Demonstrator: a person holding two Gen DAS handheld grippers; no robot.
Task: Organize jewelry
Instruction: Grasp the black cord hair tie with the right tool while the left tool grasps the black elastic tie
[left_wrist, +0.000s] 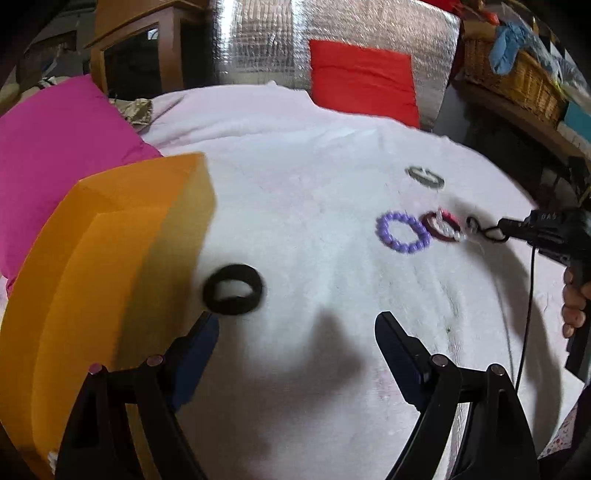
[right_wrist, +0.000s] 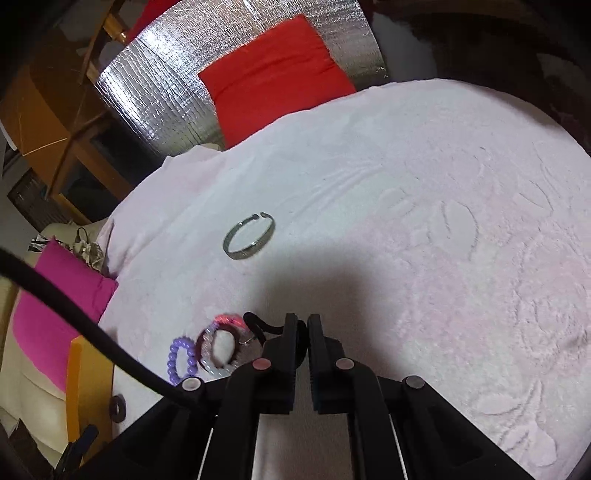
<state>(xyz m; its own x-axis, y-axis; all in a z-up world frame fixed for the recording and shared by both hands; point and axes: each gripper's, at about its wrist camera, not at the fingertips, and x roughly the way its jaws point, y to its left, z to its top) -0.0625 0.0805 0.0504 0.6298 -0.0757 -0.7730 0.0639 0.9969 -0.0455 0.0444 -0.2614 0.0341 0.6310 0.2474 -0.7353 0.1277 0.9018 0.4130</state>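
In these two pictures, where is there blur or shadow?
Left wrist view: motion blur smears the black ring and silver bangle; a dark shadow lies on the white blanket.
Right wrist view: bangle sharp; shadow ahead of the right hand-held gripper.

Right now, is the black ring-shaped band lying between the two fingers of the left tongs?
No. The black ring-shaped band lies on the white fluffy blanket ahead of the open left tongs, beside the orange foam block.

You're in a lived-in home room: a blanket-covered bed (right_wrist: 406, 184), pink cushion (left_wrist: 55, 147) left, wicker basket (left_wrist: 517, 81) far right.
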